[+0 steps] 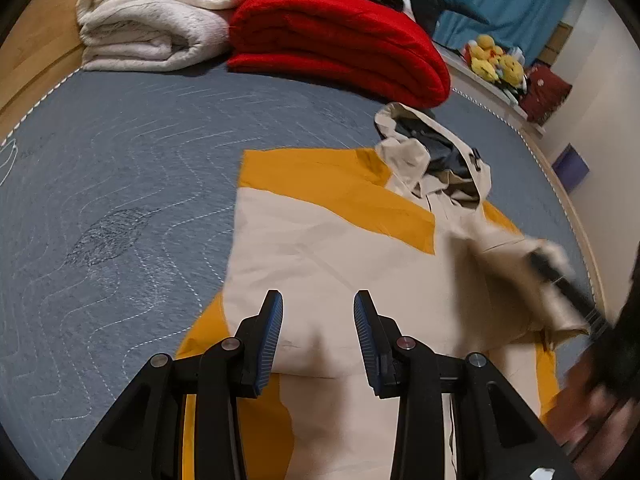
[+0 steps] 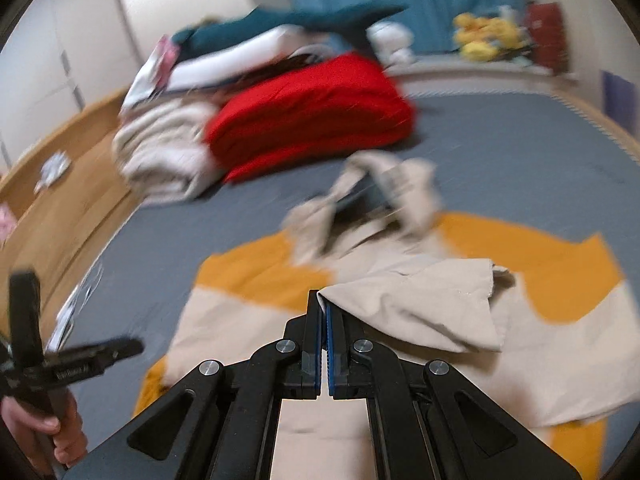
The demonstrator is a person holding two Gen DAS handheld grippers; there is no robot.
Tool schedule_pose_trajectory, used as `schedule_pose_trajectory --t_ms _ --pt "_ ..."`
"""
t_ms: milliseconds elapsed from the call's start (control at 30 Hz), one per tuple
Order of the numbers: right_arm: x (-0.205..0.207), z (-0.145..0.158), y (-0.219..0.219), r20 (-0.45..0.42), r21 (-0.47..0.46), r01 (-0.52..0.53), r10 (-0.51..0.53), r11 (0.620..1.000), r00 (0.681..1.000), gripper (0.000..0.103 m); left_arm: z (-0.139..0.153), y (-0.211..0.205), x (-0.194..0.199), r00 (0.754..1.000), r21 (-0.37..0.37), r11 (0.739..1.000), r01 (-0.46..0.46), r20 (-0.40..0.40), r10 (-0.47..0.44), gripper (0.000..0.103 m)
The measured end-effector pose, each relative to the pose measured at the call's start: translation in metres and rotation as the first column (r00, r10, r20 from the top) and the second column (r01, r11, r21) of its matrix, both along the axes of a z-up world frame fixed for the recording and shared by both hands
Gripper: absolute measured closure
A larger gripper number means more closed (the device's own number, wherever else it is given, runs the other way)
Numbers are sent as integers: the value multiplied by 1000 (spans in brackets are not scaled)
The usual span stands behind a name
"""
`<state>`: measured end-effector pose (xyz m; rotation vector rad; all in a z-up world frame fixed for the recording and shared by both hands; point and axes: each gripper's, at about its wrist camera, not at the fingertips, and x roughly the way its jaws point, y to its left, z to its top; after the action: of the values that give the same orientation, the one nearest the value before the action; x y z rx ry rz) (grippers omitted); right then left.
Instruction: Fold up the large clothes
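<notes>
A large cream-and-mustard hooded jacket of thin woven cloth [image 1: 320, 248] lay spread flat on a grey quilted bed cover [image 1: 120, 168], its hood [image 1: 436, 152] pointing toward the far end of the bed.

On the left, the left gripper [image 1: 318, 320] hovered over the jacket's lower body. Its jaws stood wide apart and held nothing; whether the blue ribbed pads [image 1: 272, 332] brushed the cloth could not be told.

Beyond it, at the head of the bed, sat a folded cream fleece blanket [image 1: 152, 28] and, just beside it to the right, a folded red blanket [image 1: 340, 44]. Yellow plush toys [image 1: 494, 60] rested on a ledge farther right.

On the right, the right gripper [image 2: 323, 308] had its jaws pressed together on the edge of the jacket's cream sleeve [image 2: 420, 312], which was raised off the body and draped across the jacket's front. From the left camera this gripper and the lifted cloth appeared smeared with motion blur.

The step in hand looked like folding the right sleeve inward across the chest. The fold seemed at an early stage, since the hood and the body lay unfolded. The next move would likely call for laying the sleeve flat on the front and letting go, with the free left gripper able to pin or smooth the cloth so it did not bunch.
</notes>
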<state>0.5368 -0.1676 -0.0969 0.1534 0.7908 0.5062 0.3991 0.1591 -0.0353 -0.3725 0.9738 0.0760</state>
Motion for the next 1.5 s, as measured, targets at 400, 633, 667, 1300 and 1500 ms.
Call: schedule_pose_trajectory --t_ms 400,633,667,1300,1500 --pt "-42 -82 150 -222 -148 -286 250 947 943 92 -5 21 1 999 -71 997 10 -43 -13 69" --pt "-51 -47 64 -291 -246 -251 176 936 941 88 -10 7 3 998 -100 994 40 -42 -44 71" --pt "-53 -34 46 -271 -246 -231 162 941 949 88 -11 1 4 998 -97 994 54 -38 -58 71" --pt "-8 -71 -142 -362 -189 255 -309 948 880 75 -62 -146 36 953 45 956 291 -104 -285 49" --pt "-4 -68 -123 -344 -167 212 -258 963 903 75 -90 -165 44 937 138 939 315 -205 -284 38"
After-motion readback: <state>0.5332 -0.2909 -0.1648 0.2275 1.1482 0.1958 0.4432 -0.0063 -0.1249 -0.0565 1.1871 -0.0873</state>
